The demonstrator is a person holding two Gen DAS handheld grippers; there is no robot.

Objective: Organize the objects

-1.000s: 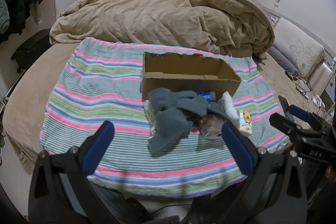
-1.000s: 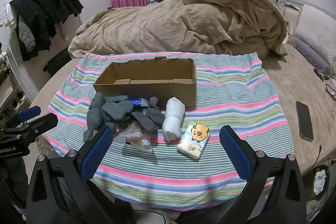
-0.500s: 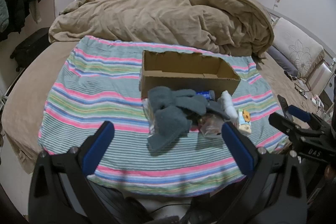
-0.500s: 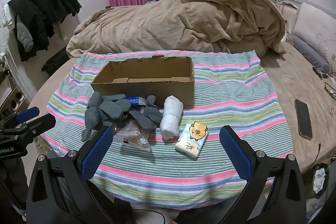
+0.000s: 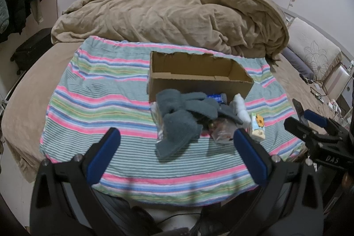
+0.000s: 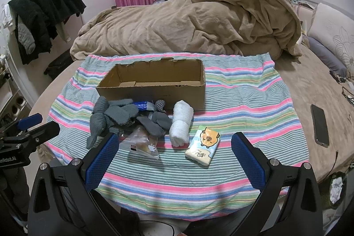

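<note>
On a bed (image 6: 294,90) spread with a striped cloth (image 6: 232,107), an empty cardboard box (image 6: 154,83) waits behind a pile of gray socks (image 6: 115,113), a rolled white towel (image 6: 181,123) and a tissue pack (image 6: 203,145). Both the left hand-held gripper (image 5: 177,152) and right hand-held gripper (image 6: 174,154) hover released, short of the pile; sorting looks unstarted, and a first pick calls for reaching forward.

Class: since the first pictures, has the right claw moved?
Yes. In the right wrist view the box and tissue pack sit slightly further left, so the right claw shifted slightly rightward.
</note>
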